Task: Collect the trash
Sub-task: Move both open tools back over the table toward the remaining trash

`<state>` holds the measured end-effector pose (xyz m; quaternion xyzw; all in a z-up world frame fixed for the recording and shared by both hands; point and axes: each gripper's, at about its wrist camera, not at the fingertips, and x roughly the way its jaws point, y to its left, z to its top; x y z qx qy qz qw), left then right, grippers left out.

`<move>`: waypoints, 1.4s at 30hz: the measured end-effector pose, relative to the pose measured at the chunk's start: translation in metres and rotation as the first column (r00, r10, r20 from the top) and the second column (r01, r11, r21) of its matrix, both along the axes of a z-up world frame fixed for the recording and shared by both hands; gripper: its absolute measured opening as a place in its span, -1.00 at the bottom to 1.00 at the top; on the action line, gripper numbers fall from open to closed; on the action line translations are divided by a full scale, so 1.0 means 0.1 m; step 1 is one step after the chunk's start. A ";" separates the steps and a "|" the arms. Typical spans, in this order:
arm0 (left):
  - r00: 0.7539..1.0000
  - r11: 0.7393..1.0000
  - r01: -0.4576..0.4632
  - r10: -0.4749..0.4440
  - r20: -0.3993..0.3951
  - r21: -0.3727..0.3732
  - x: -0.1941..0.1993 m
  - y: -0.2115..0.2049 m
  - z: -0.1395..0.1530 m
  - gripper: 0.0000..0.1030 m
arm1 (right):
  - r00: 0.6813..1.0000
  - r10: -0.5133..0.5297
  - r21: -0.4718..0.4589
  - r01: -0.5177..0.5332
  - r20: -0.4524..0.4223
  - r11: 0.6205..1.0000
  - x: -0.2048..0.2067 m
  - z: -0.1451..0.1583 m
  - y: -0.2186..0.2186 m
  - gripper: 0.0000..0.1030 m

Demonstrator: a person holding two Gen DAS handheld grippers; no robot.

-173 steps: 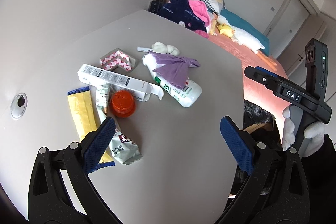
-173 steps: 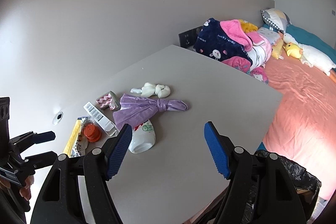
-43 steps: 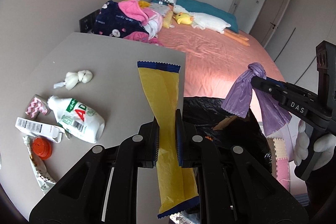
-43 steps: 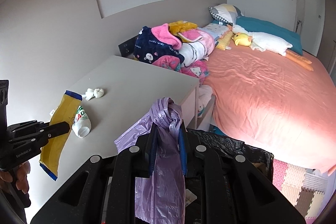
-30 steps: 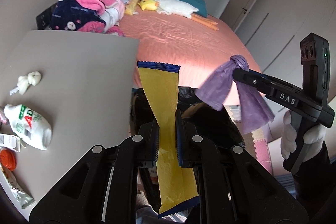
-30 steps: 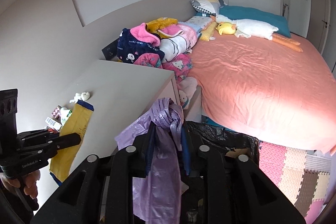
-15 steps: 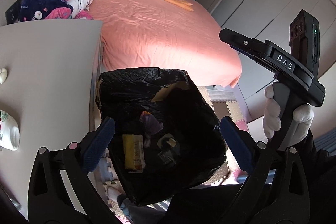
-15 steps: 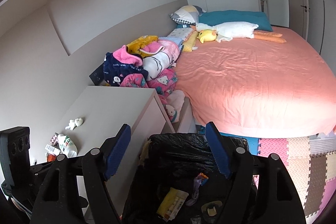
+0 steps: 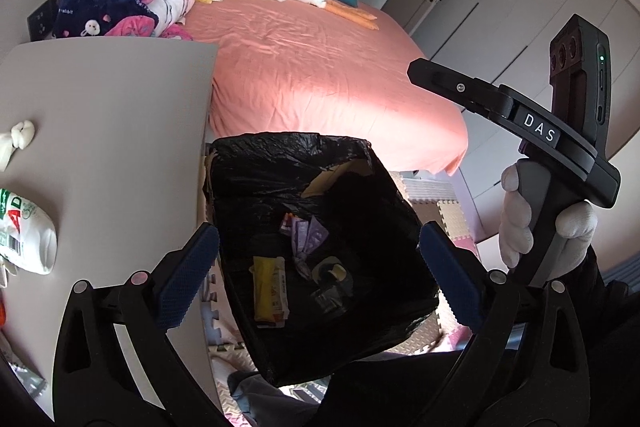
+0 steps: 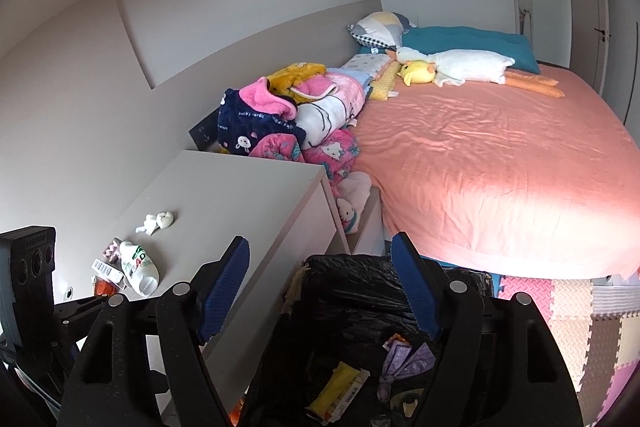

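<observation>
A bin lined with a black bag (image 9: 280, 155) stands on the floor beside the grey table (image 9: 100, 115). Inside lie a yellow wrapper (image 9: 268, 287) and a purple plastic bag (image 9: 306, 239); both also show in the right wrist view, the wrapper (image 10: 340, 387) and the purple bag (image 10: 404, 359). My left gripper (image 9: 320, 271) is open and empty above the bin. My right gripper (image 10: 320, 291) is open and empty over the bin's rim (image 10: 360, 267). A white bottle (image 9: 24, 231), a knotted white tissue (image 9: 18, 139) and small packets (image 10: 105, 267) lie on the table.
A bed with a pink sheet (image 10: 500, 163) lies beyond the bin, with piled clothes (image 10: 280, 123) and plush toys (image 10: 452, 67) on it. Foam floor mats (image 10: 568, 307) cover the floor to the right. The right gripper's body (image 9: 560, 147) is at the right of the left wrist view.
Both grippers opened and dropped the yellow wrapper and purple bag into the bin. In the last half second the views shifted only slightly.
</observation>
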<state>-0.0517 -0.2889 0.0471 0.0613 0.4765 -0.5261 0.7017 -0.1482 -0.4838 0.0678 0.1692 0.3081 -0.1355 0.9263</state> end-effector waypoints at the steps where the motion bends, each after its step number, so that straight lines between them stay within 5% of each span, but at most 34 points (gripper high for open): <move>1: 1.000 1.000 -0.010 0.010 0.002 0.002 0.01 0.03 0.00 0.87 | 1.000 0.007 0.000 -0.007 -0.002 1.000 0.02 0.00 0.02 0.43; 24: 0.952 0.951 -0.307 0.306 0.017 0.033 0.35 1.17 -0.13 0.87 | 0.967 0.255 -0.005 -0.255 -0.023 0.967 0.79 -0.04 0.98 0.43; 42: 0.861 0.857 -0.509 0.506 0.048 0.082 0.59 2.02 -0.29 0.87 | 0.888 0.449 -0.008 -0.452 -0.094 0.892 1.36 -0.26 1.81 0.54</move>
